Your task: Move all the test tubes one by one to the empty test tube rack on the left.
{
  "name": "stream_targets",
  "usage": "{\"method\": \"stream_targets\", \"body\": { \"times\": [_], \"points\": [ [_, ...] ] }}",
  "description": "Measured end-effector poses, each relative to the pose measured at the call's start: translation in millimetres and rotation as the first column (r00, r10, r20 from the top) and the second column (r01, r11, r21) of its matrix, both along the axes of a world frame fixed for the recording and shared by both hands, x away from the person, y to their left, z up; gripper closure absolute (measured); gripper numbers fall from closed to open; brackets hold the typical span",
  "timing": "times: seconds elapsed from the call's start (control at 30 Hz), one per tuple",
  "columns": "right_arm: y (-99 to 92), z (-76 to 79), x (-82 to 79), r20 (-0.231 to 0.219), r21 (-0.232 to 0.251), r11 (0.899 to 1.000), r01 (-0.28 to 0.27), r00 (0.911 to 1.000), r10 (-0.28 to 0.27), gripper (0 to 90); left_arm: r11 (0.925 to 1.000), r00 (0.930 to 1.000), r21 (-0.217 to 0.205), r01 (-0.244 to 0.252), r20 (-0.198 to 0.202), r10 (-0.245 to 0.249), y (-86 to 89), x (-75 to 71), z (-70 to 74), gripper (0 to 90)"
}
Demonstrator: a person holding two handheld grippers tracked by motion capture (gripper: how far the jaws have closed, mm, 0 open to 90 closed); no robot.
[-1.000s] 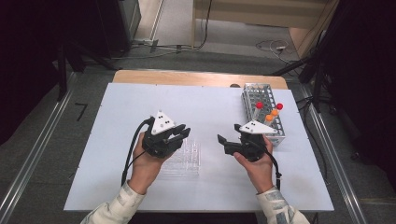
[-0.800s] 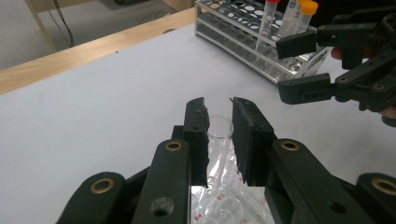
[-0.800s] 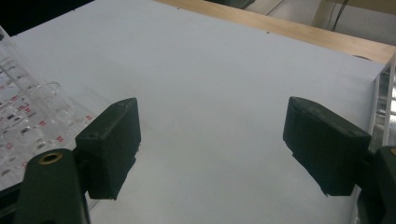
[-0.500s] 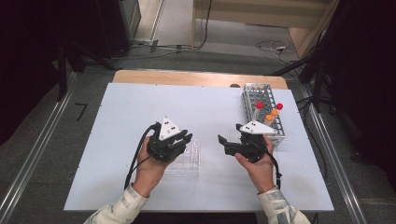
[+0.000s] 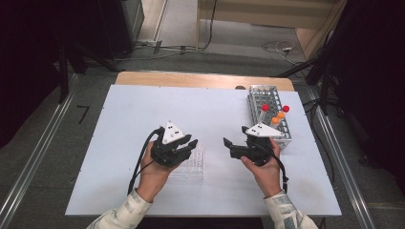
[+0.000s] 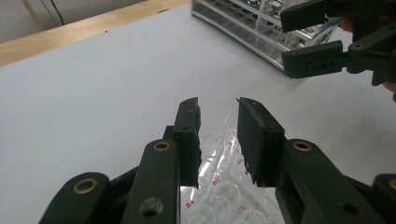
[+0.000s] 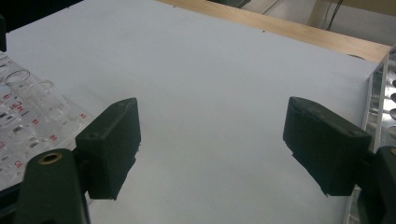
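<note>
White table [image 5: 143,114]: clear rack [image 6: 219,196] below left gripper [image 6: 218,108], jaws just parted, nothing btwn.

Your left: the clear rack [image 5: 191,163] lies on the surface [image 5: 143,114].
Your right: the metal rack [image 5: 268,114] stands farther back.

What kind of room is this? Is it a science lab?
Probably a lab-style test bench: a clear plastic tube rack and a metal wire rack holding red- and orange-capped tubes sit on a white table, with cables on the floor.

even soft light on the table, dark surroundings, slight blur.
</note>
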State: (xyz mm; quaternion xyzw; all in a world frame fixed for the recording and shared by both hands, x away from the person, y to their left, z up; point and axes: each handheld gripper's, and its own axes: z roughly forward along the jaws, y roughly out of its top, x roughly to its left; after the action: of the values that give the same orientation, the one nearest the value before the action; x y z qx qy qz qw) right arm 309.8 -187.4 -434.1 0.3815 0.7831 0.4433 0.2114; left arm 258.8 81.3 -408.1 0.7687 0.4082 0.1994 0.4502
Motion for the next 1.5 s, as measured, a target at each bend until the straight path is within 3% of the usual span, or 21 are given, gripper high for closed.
{"method": "stream_targets", "body": {
  "times": [0.13,0.33,0.53,0.73,0.9,1.17,1.5],
  "points": [
    [-1.9,1.0,-0.1,0.006,0.003,1.0,0.001,1.0,-0.001,18.1,0.9995,1.0,-0.032,-0.002,0.0,0.002,3.9,-0.3,2.2,56.2],
    [-8.1,3.0,-0.5,0.008,0.008,1.0,0.016,0.9998,-0.016,18.1,0.9941,0.9992,-0.105,-0.025,-0.032,0.022,12.9,2.1,3.3,30.2],
    [-22.2,5.7,-1.7,0.016,0.015,0.999,0.044,0.9989,-0.044,18.1,0.988,0.9993,-0.15,-0.035,-0.022,0.032,23.4,4.0,3.0,25.5],
    [-46.0,9.2,-4.2,0.029,0.024,0.996,0.091,0.9954,-0.092,18.3,0.9862,0.9975,-0.151,-0.068,-0.028,0.065,29.5,8.4,1.0,16.7],
    [-66.0,11.3,-5.7,0.039,0.031,0.99,0.136,0.9899,-0.137,18.2,0.9831,0.9958,-0.162,-0.085,-0.046,0.079,34.5,12.3,-1.1,11.5],
    [-90.8,12.2,-2.9,0.052,0.037,0.976,0.215,0.9748,-0.217,19.2,0.9787,0.9971,-0.191,-0.076,-0.023,0.073,42.0,11.9,-1.9,10.2],
    [-103.4,-2.8,13.4,0.052,0.031,0.962,0.27,0.961,-0.272,36.8,0.9796,0.9967,-0.184,-0.081,-0.016,0.079,40.3,10.9,-2.4,11.1]
  ]
}}
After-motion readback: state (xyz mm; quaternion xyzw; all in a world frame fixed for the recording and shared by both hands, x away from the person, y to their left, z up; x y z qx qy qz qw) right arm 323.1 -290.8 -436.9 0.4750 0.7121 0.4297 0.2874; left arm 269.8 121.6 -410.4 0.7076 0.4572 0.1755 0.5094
